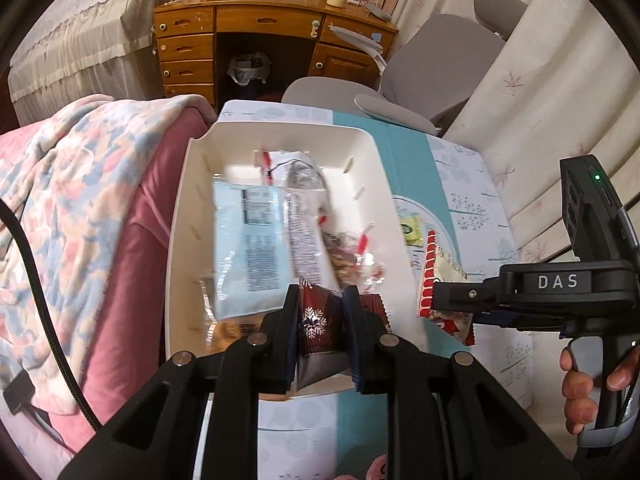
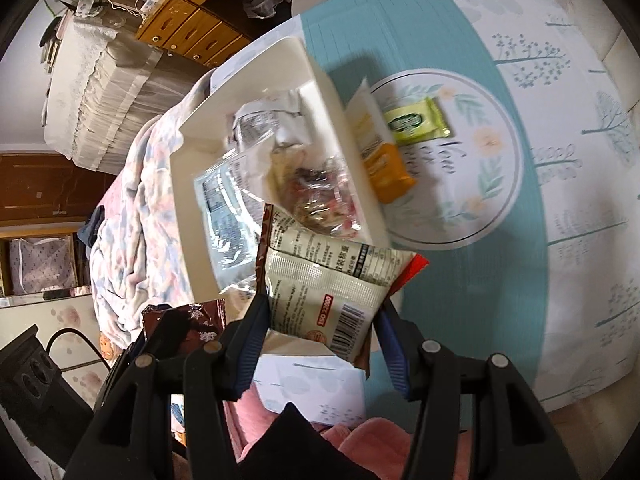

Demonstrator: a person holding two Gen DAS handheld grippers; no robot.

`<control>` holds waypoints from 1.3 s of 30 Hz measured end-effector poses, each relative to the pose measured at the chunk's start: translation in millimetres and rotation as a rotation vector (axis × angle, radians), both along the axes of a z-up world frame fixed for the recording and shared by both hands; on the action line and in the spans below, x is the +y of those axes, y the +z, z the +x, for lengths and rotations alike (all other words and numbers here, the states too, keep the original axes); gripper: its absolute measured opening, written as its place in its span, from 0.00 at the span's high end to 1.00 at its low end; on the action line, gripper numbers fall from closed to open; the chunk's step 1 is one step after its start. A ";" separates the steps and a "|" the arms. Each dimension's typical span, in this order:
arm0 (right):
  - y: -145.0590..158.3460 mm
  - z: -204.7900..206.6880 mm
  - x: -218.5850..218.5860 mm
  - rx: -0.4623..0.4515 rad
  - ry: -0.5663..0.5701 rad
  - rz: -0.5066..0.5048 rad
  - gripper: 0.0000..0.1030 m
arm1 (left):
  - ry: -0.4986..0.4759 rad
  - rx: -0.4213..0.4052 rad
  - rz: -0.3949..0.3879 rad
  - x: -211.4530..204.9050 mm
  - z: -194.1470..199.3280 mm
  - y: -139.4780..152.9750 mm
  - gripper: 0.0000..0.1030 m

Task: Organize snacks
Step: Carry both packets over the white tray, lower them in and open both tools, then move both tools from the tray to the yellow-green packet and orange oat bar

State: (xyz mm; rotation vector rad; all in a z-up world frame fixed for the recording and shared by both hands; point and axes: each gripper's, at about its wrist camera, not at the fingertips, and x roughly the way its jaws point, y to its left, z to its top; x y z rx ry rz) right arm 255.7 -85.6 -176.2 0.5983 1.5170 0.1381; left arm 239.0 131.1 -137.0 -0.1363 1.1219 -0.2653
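The right gripper (image 1: 430,298) carries the letters "DAS" on its body, and the cream packet (image 2: 324,288) clamped between its fingers shows "ISO 22000" in a red box beside a barcode, with a nutrition table and rows of Chinese print too small to read. The left gripper (image 1: 322,320) has its fingers closed on a dark red packet (image 1: 314,326) marked with a white snowflake, held over the near rim of the white bin (image 1: 180,200). Inside the bin lie a clear bag with a pale blue label (image 1: 248,236) and other wrappers, all smeared by motion, so their text cannot be made out. On the bench (image 2: 560,160), just beside the bin, rest an orange packet (image 2: 388,168) and a green packet (image 2: 416,122); the green one's logo is blurred. Cursive writing on the round print of the cloth is partly covered by those packets.
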 end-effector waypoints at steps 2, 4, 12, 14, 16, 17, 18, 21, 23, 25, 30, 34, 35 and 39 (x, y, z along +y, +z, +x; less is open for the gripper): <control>-2.7 -0.9 7.1 0.001 -0.006 0.011 0.48 | -0.003 -0.003 -0.005 9.6 0.1 -2.1 0.82; -5.9 -1.8 13.9 0.000 -0.013 0.022 0.47 | -0.009 0.001 -0.008 17.7 1.4 -5.3 0.82; -19.0 -3.3 27.3 0.005 -0.042 0.055 0.42 | -0.033 0.007 -0.006 34.0 5.2 -13.4 0.72; -20.0 -4.2 27.9 0.003 -0.052 0.058 0.30 | -0.041 0.006 -0.003 33.0 4.9 -13.3 0.67; -20.0 -5.3 27.0 0.002 -0.058 0.050 0.27 | -0.053 0.011 0.003 31.4 4.6 -14.5 0.60; -19.7 -5.9 25.7 -0.002 -0.065 0.054 0.27 | -0.060 0.017 0.009 29.7 4.7 -14.7 0.52; -19.8 -6.3 24.0 -0.005 -0.070 0.056 0.27 | -0.066 0.021 0.016 28.0 4.5 -15.2 0.49; -18.5 -8.2 17.5 -0.009 -0.086 0.054 0.27 | -0.079 0.023 0.024 22.8 3.8 -15.4 0.46; -17.9 -10.3 12.3 -0.012 -0.094 0.052 0.27 | -0.090 0.026 0.028 17.7 2.4 -14.6 0.38; -17.6 -12.4 6.9 -0.018 -0.097 0.049 0.27 | -0.096 0.029 0.033 12.0 1.2 -13.9 0.35; -14.5 -18.9 -9.3 -0.040 -0.092 0.031 0.27 | -0.109 0.055 0.043 -7.2 0.2 -12.8 0.32; -10.4 -21.0 -25.2 -0.080 -0.068 0.004 0.27 | -0.117 0.064 0.052 -25.3 0.7 -10.3 0.30; -9.5 -21.2 -29.7 -0.093 -0.061 -0.005 0.27 | -0.118 0.068 0.055 -30.3 1.4 -9.2 0.29; -6.7 -22.3 -48.2 -0.160 -0.009 -0.060 0.27 | -0.114 0.076 0.059 -50.6 5.8 -3.9 0.28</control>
